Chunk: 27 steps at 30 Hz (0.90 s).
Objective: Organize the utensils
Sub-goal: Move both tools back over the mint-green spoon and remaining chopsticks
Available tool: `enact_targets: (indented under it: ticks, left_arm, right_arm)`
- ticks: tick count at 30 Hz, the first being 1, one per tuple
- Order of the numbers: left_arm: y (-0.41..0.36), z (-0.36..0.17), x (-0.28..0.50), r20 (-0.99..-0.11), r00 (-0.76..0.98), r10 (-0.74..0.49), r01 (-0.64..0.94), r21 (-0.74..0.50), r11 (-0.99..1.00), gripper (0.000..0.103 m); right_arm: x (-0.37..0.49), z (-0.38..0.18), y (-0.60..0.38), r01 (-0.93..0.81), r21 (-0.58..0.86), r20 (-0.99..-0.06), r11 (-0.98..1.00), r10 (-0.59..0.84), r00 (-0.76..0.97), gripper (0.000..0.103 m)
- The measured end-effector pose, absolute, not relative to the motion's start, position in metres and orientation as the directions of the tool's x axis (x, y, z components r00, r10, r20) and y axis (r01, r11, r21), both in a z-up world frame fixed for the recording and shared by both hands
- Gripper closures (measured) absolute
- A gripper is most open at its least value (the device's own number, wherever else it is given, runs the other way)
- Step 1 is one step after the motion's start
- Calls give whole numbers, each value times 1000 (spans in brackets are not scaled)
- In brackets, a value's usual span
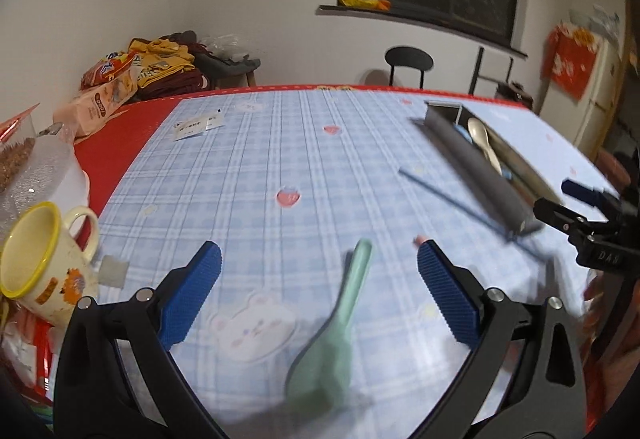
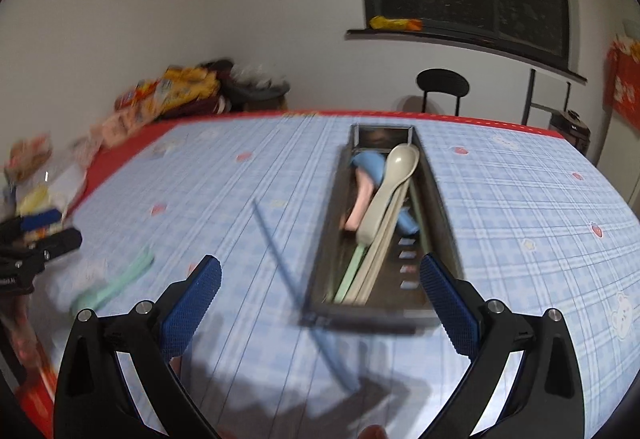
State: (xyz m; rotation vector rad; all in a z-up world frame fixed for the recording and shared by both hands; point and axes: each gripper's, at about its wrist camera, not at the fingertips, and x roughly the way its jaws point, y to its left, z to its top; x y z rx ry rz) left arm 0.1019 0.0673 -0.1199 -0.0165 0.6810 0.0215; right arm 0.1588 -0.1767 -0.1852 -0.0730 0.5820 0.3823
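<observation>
A mint green spoon lies on the blue checked tablecloth between the wide-apart fingers of my left gripper, which is open and touches nothing. The same green spoon shows at the left of the right wrist view. A dark grey utensil tray holds a beige spoon, a blue spoon, a pink utensil and long sticks. My right gripper is open over the tray's near end. Blue chopsticks lie on the cloth left of the tray.
A yellow-rimmed cream mug and a clear plastic container stand at the table's left edge. Snack bags and clothes pile at the far left. A black chair stands behind the table. A paper slip lies on the cloth.
</observation>
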Motion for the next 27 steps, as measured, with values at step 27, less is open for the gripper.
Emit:
enact_targets:
  ticks: [27]
  left_arm:
    - [69, -151, 74, -665, 746, -26, 84, 54, 995, 6]
  right_arm:
    - [116, -219, -119, -545, -243, -712, 802, 234, 662, 11]
